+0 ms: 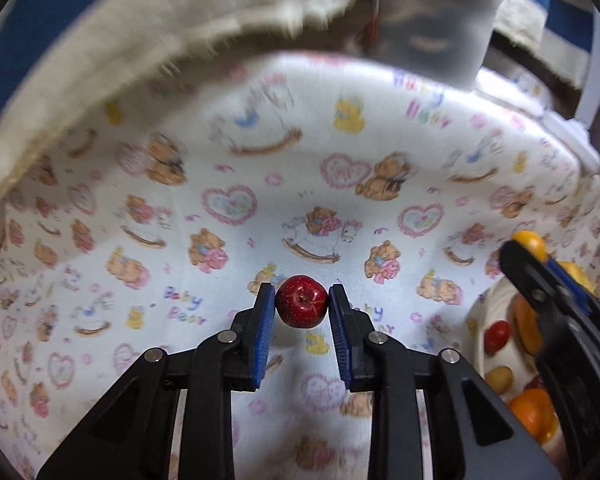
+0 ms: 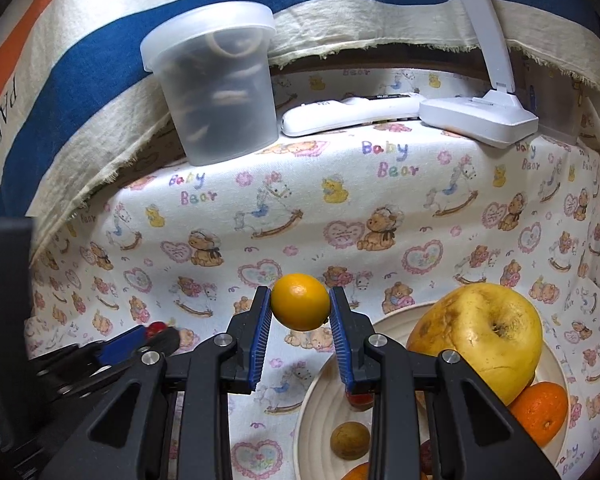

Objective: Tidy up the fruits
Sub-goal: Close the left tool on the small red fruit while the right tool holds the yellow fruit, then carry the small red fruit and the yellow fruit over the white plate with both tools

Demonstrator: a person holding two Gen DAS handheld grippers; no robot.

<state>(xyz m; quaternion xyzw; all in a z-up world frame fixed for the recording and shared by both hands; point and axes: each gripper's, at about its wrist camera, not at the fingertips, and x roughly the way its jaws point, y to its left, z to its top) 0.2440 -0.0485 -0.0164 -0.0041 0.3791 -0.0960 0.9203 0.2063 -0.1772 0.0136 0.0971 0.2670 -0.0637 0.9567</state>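
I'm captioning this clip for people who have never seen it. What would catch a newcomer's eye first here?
Probably the two small fruits pinched in blue-padded grippers over the teddy-bear tablecloth: a red apple in the left gripper and a small orange fruit in the right gripper. Next, the big yellow fruit on the pale plate at lower right, and the frosted tub at the back.

A glossy, smooth-skinned small red apple (image 1: 301, 301) sits between ribbed blue rubbery pads (image 1: 263, 336) on matt black plastic fingers with shiny metal pins. The printed bear-pattern cotton tablecloth (image 2: 380, 216) looks soft and matt. The frosted translucent plastic tub (image 2: 216, 84) is smooth, and the cream striped cloth backdrop (image 2: 340, 28) has a frayed edge.
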